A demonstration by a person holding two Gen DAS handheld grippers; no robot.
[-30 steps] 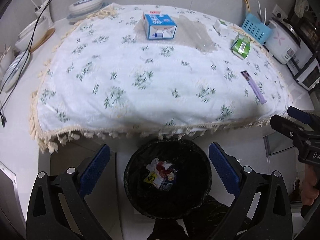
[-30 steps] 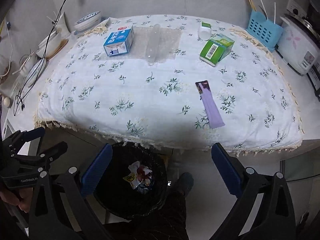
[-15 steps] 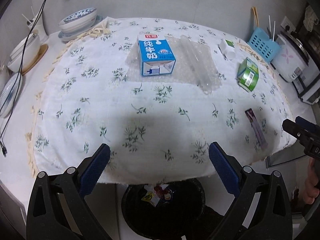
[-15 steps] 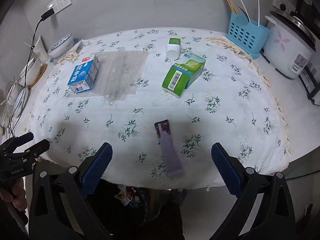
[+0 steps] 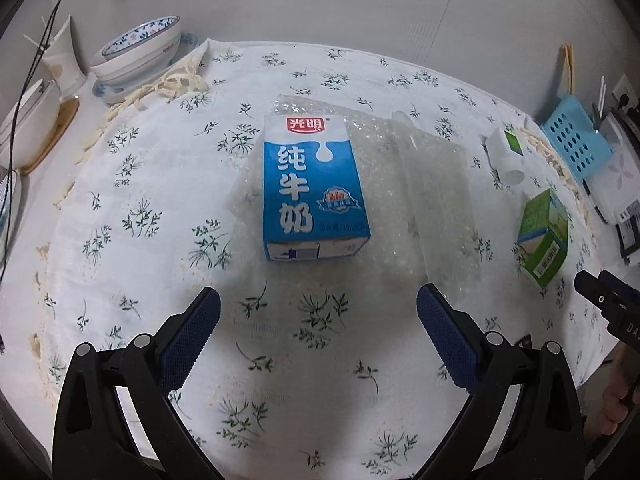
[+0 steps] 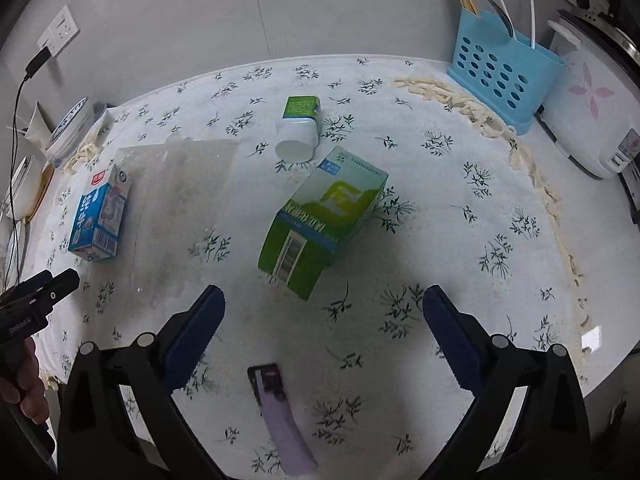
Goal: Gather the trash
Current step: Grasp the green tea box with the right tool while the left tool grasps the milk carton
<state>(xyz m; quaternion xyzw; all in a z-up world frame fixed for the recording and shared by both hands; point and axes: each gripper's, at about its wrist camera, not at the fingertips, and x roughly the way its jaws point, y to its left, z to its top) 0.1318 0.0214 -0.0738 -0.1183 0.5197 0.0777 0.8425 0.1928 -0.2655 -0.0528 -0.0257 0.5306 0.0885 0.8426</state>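
- Left wrist view: the left gripper (image 5: 318,312) hangs over the flowered tablecloth (image 5: 132,216) with its blue-padded fingers (image 5: 192,332) spread wide, holding nothing and touching nothing.
- Just ahead of it a blue milk carton (image 5: 314,188) lies flat on a clear plastic sheet (image 5: 432,184). A green carton (image 5: 544,236) and a small white bottle (image 5: 506,156) lie off to the right.
- The right gripper's tip (image 5: 600,292) pokes in at the right edge.
- Right wrist view: the right gripper (image 6: 322,316) is likewise wide open and empty, hovering clear of the cloth.
- The green carton (image 6: 324,220) lies straight ahead between its fingers' lines, the white bottle (image 6: 298,136) beyond it.
- A purple wrapper (image 6: 280,420) lies beneath the gripper, near the table edge.
- The blue milk carton (image 6: 100,216) sits far left.
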